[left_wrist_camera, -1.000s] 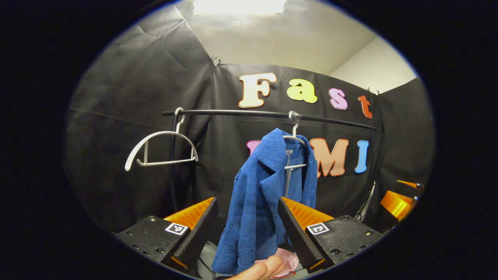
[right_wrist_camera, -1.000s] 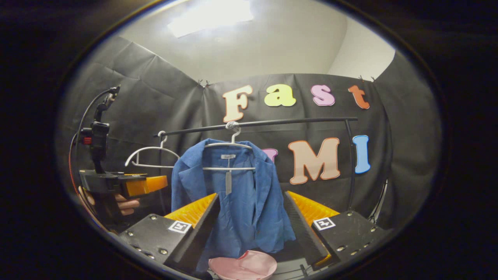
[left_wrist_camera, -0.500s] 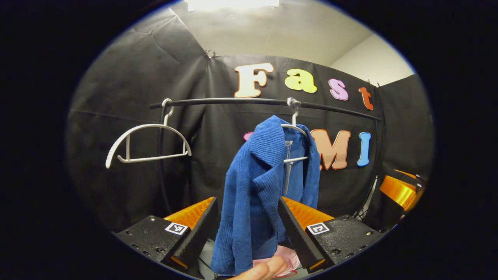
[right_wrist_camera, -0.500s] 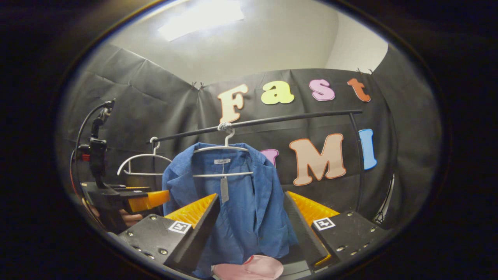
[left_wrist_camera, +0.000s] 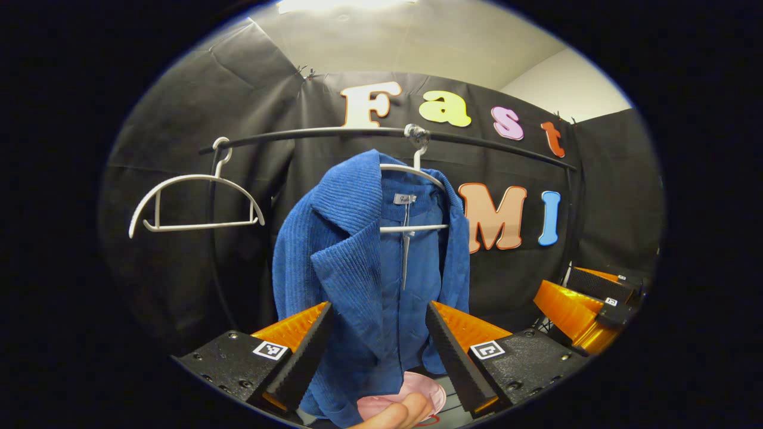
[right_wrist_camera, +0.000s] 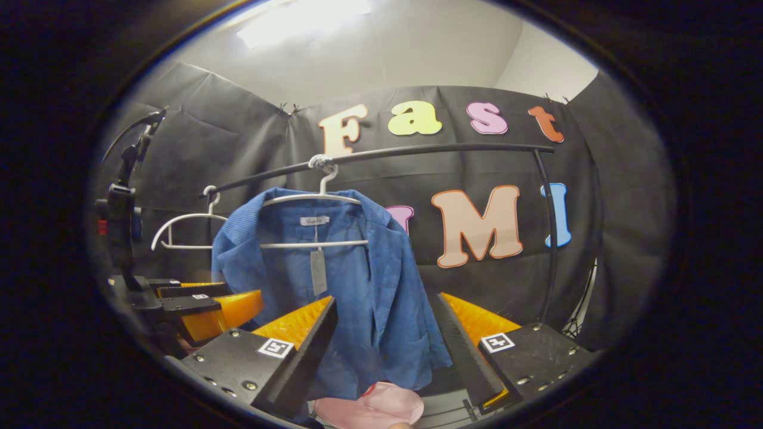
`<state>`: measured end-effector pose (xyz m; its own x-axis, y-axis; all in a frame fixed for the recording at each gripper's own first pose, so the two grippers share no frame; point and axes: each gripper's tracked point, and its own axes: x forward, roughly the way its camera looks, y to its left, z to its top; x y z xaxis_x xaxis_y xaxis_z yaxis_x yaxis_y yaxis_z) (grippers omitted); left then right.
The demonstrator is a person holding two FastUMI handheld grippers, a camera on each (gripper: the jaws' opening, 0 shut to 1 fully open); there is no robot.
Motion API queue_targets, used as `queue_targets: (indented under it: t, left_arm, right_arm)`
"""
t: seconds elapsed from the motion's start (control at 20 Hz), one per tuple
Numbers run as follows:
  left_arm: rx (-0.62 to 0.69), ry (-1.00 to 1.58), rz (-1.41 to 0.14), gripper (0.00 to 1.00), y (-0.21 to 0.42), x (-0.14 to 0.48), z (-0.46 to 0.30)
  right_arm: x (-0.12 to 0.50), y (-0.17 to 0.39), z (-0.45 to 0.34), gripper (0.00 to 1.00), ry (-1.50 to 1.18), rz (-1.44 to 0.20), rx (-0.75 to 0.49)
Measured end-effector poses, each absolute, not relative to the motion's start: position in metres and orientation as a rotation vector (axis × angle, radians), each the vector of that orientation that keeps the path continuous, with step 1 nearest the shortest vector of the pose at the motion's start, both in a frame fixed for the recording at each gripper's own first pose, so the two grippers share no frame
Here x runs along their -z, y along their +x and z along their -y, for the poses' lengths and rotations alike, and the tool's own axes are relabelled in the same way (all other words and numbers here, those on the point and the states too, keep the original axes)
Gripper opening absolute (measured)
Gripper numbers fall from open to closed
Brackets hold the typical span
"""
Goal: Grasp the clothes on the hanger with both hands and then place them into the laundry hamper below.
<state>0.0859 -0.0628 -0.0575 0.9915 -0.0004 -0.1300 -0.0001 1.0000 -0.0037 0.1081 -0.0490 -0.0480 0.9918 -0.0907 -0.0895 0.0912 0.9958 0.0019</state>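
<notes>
A blue jacket [left_wrist_camera: 363, 262] [right_wrist_camera: 334, 280] hangs open on a white hanger [left_wrist_camera: 411, 173] [right_wrist_camera: 310, 199] from a black rail [left_wrist_camera: 334, 134] [right_wrist_camera: 417, 152]. My left gripper [left_wrist_camera: 377, 345] is open, and the jacket's left front panel hangs just beyond its spread fingers. My right gripper [right_wrist_camera: 384, 351] is open too, with the jacket's right panel beyond it. The left gripper [right_wrist_camera: 197, 301] also appears at the left of the right gripper view; the right gripper [left_wrist_camera: 587, 304] appears at the right of the left gripper view. Pink cloth in the hamper [left_wrist_camera: 411, 396] [right_wrist_camera: 369, 408] lies below the jacket.
An empty white hanger [left_wrist_camera: 191, 202] [right_wrist_camera: 179, 229] hangs at the rail's left end. The rail's right post [right_wrist_camera: 551, 238] runs down beside the jacket. A fingertip [left_wrist_camera: 399, 414] of the hand holding the left gripper lies at the bottom edge.
Both grippers have moved closer to the jacket, which looms larger. The left gripper has swung round toward the jacket's front. Both stay open.
</notes>
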Motion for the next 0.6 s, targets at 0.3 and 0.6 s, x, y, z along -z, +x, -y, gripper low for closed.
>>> queue_targets:
  t: [0.3, 0.6]
  left_arm:
    - [-0.042, -0.097, -0.052, 0.61, 0.122, 0.048, 0.042]
    - [0.068, -0.03, -0.111, 0.05, 0.123, 0.06, 0.046]
  right_arm:
    - [0.031, 0.142, 0.045, 0.98, -0.09, 0.071, 0.092]
    - [0.026, 0.182, 0.036, 0.96, -0.115, 0.114, 0.052]
